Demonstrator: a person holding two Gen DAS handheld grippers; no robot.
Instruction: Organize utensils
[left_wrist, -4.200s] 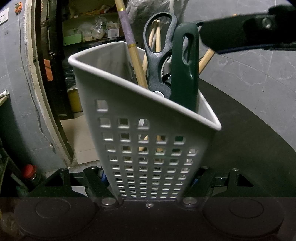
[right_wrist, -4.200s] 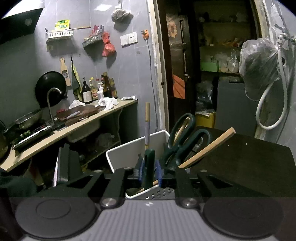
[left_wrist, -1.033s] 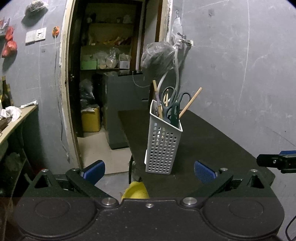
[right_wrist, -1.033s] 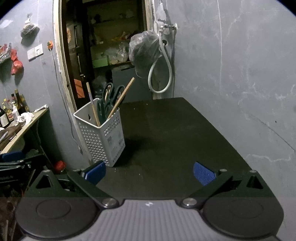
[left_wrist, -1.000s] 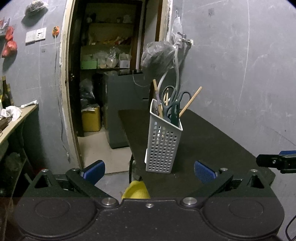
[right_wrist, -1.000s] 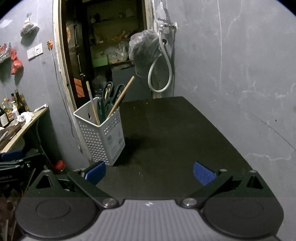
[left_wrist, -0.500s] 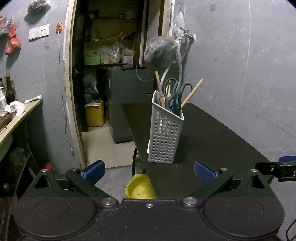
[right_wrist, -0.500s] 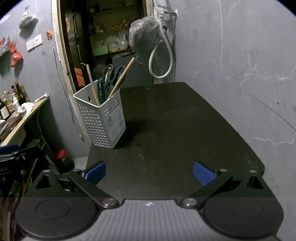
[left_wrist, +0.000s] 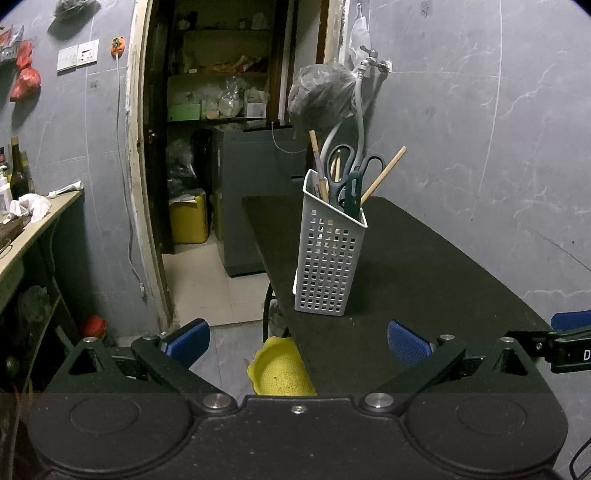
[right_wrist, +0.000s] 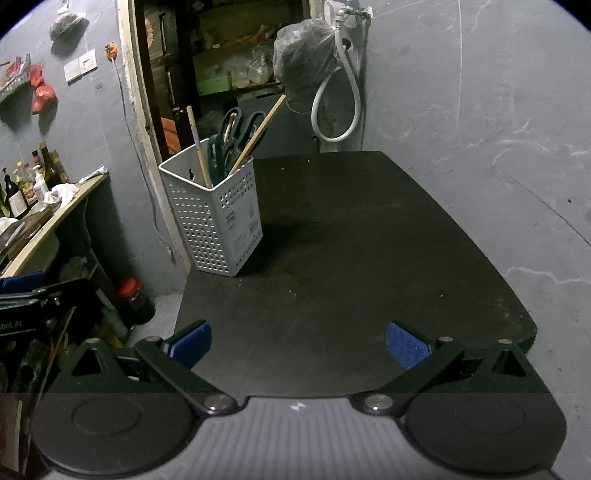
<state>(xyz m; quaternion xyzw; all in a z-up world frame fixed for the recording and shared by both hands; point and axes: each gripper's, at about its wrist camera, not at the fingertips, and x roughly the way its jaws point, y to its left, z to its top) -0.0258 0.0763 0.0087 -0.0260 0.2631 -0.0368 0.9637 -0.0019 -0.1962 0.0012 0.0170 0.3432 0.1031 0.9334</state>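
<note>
A dark table stood against a grey marbled wall. Near the table's left edge, a white perforated utensil basket held green-handled scissors and wooden sticks. Both the left gripper and the right gripper hung well short of the basket, jaws spread wide and empty. A dim pantry doorway opened behind.

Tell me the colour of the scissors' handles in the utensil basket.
Dark green, clearest in the right wrist view: scissors stand in the white perforated basket.
</note>
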